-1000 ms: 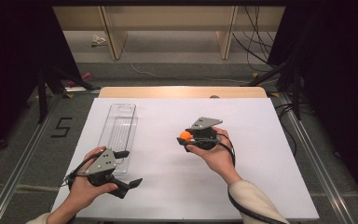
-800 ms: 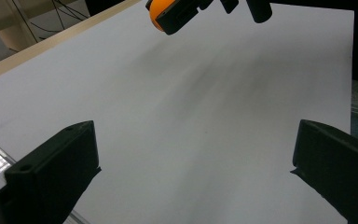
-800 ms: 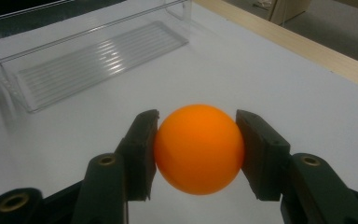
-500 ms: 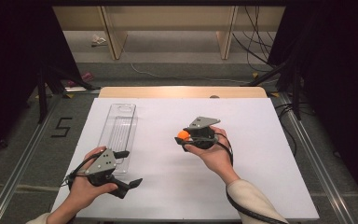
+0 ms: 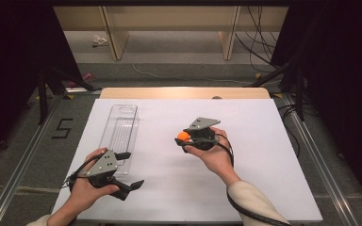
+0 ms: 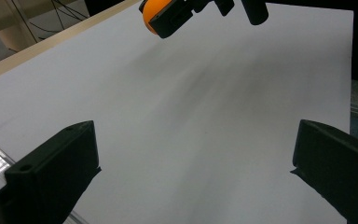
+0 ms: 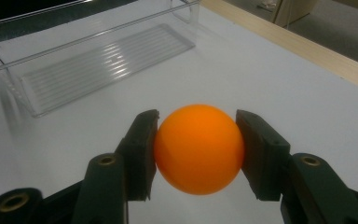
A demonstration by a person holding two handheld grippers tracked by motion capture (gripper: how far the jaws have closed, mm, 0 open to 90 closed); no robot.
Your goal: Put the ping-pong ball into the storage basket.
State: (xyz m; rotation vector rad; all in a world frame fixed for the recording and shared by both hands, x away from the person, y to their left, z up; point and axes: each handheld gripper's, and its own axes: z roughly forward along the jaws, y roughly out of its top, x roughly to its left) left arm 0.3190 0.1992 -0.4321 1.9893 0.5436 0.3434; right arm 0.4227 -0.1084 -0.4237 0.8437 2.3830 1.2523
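Orange ball (image 7: pixel 198 148) pinched in the right gripper (image 5: pixel 187 139), held above the white table (image 5: pixel 264 155).

The right gripper's 2 jaws are clamped on opposite sides of the ball, across its widest part, which looks like the soundest hold: on a smooth round shell any grip off the middle would likely squeeze it out. It reads as a light, hollow, hard plastic ball, so it probably needs little force and may dent or pop free if pressed hard; set down, it would likely roll. The clear tray (image 5: pixel 120 134) lies empty, well apart to the ball's left. The left gripper (image 5: pixel 125 171) rests low near the tray's near end, jaws wide apart, holding nothing.
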